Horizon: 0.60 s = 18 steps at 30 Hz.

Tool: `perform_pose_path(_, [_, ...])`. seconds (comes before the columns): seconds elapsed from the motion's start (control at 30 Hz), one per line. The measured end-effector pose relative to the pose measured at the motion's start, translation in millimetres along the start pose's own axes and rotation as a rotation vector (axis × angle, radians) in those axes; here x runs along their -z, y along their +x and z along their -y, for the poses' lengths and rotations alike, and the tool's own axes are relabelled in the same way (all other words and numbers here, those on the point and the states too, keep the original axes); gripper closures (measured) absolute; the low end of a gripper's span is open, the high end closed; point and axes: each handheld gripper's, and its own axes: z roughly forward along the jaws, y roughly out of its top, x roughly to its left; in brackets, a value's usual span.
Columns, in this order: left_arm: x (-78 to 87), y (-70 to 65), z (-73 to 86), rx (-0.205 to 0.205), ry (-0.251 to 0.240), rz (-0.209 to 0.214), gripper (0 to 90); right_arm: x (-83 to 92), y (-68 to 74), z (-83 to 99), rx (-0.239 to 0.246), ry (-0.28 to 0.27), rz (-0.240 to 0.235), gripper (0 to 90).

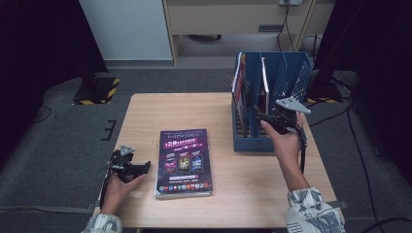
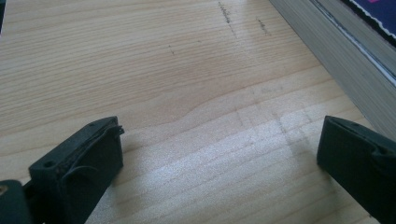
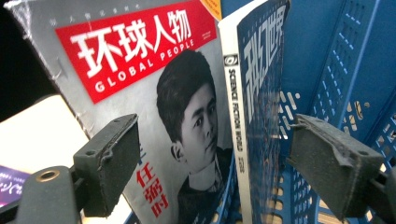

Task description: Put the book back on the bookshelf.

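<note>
Table [image 1: 145, 111] lies bare between magazine [image 1: 184, 162] and blue rack [image 1: 272, 87].

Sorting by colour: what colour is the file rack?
Blue file rack, clearest in the high view.

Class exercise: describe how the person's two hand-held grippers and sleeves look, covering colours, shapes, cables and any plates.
Both the left gripper and right gripper are black, each with two blocky jaws faced with dark pads. A grey three-cornered plate tops the right one, a smaller one the left. A black cable trails from the right. The sleeves are pale with a dark pattern.
</note>
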Motion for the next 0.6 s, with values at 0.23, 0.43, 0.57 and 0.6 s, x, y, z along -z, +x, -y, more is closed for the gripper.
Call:
perform_pose_path(0.23, [0.0, 0.0, 0.0, 0.000, 0.000, 0.000, 0.0, 11.7, 2.6, 10.2, 0.029, 0.013, -0.030, 17.2])
perform_pose_path(0.43, [0.1, 0.4, 0.1, -0.002, 0.000, 0.004, 0.0, 22.8, 8.9, 22.5, 0.071, 0.028, -0.063, 16.2])
perform_pose_path(0.57, [0.0, 0.5, 0.1, -0.005, 0.001, 0.005, 0.0, 31.8, 11.7, 30.8, 0.080, 0.036, -0.085, 16.6])
perform_pose_path(0.6, [0.0, 0.6, 0.1, -0.005, 0.001, 0.005, 0.0, 33.7, 12.8, 33.1, 0.087, 0.039, -0.086, 16.7])
